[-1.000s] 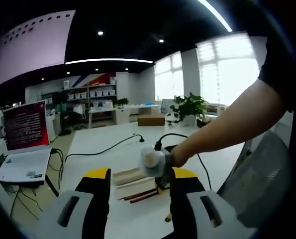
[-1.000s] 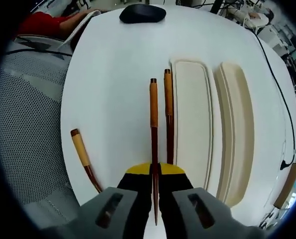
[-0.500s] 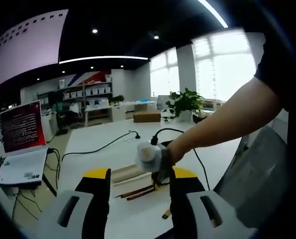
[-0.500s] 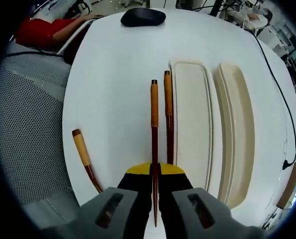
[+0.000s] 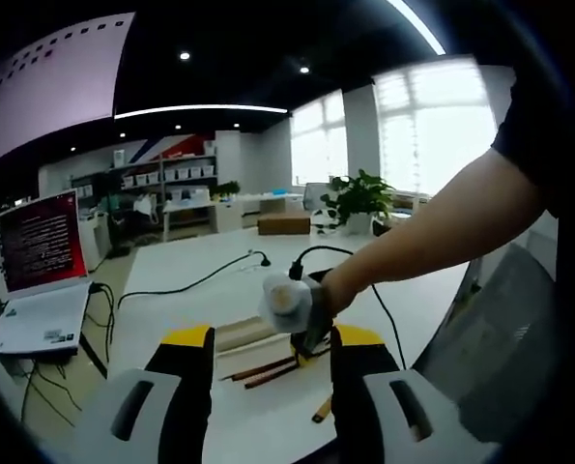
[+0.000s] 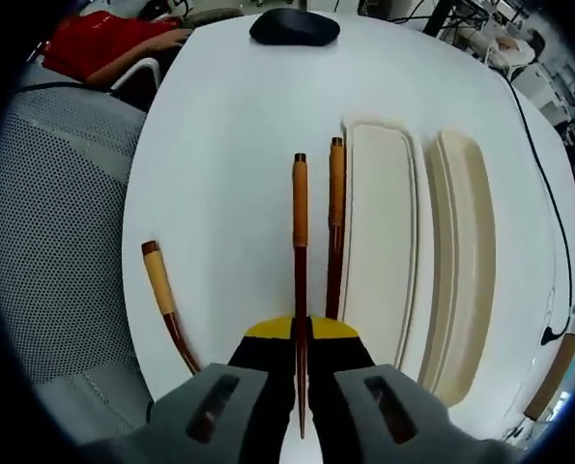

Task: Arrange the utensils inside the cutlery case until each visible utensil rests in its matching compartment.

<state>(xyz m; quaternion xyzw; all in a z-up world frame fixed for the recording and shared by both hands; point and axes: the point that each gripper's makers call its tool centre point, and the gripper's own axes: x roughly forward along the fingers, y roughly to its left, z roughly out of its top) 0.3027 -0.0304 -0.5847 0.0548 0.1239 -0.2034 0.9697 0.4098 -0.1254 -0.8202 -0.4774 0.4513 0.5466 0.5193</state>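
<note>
My right gripper point(image 6: 301, 333) is shut on a dark red utensil with an orange handle point(image 6: 300, 242), which points away along the jaws above the white table. A second, similar utensil point(image 6: 335, 222) lies on the table against the edge of the cream cutlery case point(image 6: 382, 242). A third utensil point(image 6: 161, 300) lies alone near the table's left edge. In the left gripper view my left gripper point(image 5: 271, 340) stands open with nothing in it, above the case point(image 5: 244, 336) and the utensils point(image 5: 268, 370). The right gripper point(image 5: 297, 309) hangs just beyond it, held by a person's arm.
Beside the case lies its other cream half point(image 6: 461, 251). At the table's far end sits a black mouse point(image 6: 294, 26). A mesh chair point(image 6: 55, 242) stands by the table's left edge. A laptop point(image 5: 41, 280) and cables point(image 5: 210, 280) are on the desks beyond.
The right gripper has risen a little with the utensil in it, so the table looks slightly smaller. The left gripper has stayed open and barely moved.
</note>
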